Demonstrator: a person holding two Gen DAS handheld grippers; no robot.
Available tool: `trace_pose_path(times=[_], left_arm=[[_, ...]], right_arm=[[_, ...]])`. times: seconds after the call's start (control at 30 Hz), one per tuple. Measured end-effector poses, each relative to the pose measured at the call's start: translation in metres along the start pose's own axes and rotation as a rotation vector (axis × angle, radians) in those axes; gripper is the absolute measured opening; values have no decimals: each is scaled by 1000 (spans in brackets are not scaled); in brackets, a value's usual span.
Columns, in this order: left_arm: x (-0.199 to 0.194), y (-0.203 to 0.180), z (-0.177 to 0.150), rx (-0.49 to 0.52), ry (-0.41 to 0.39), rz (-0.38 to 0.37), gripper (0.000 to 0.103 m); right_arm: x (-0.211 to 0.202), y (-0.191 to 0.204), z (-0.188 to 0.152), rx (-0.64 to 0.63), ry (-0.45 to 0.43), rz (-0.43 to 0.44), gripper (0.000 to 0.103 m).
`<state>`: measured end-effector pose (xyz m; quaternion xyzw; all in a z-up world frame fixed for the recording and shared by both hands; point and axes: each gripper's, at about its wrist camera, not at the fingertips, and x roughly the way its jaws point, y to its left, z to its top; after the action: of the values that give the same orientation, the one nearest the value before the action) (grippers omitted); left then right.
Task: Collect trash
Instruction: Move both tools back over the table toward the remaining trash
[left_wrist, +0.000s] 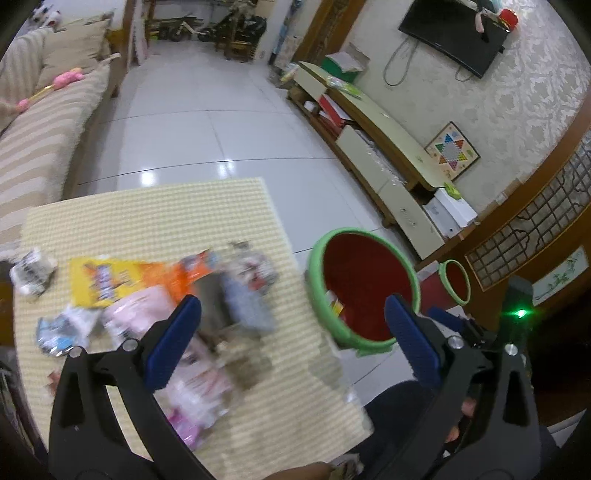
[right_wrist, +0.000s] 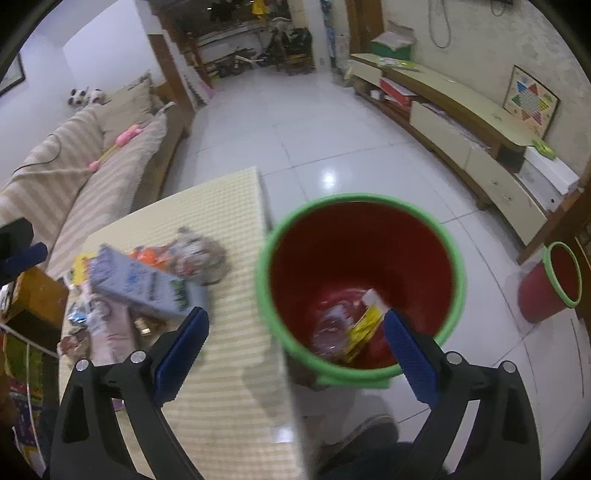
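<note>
Trash lies piled on a table with a yellow checked cloth (left_wrist: 155, 206): a yellow and orange packet (left_wrist: 110, 280), pink wrappers (left_wrist: 136, 314), a crumpled grey wrapper (left_wrist: 247, 295) and a white crumpled piece (left_wrist: 31, 273). My left gripper (left_wrist: 291, 306) hangs open above the table's right edge, holding nothing. A red bin with a green rim (right_wrist: 273, 240) stands on the floor beside the table. A yellow wrapper (right_wrist: 365, 325) and clear plastic (right_wrist: 330, 328) lie inside the bin. My right gripper (right_wrist: 295, 317) is open and empty over the bin's near rim. A blue-grey carton (right_wrist: 144, 280) lies on the table.
A smaller red bin (right_wrist: 550, 284) lies tilted on the floor to the right. A striped sofa (right_wrist: 92, 166) runs along the left and a low TV cabinet (right_wrist: 461, 122) along the right wall. White tiled floor (right_wrist: 295, 129) stretches between them. A shoe (right_wrist: 362, 432) shows below the bin.
</note>
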<state>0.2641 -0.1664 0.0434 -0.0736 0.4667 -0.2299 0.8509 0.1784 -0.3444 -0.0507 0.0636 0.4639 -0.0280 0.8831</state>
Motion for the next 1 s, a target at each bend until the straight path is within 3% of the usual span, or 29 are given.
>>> trace_pose_path(times=[0.3,0.57,0.8,1.0], left_arm=[[-53,84,-51,-89,-3,72,97],[-87,169,-100,-243,-21,157,97],[-82,209,-133,-315,15,219,97],[-66,221,-143,-315,71,244,97]], right_arm=[[10,89,-22,-123,24,68,92],[19,147,-42,-199,58,132,92],[32,190,-55,-312,91,124,92],[46,209,-62,-375,123,109,92]])
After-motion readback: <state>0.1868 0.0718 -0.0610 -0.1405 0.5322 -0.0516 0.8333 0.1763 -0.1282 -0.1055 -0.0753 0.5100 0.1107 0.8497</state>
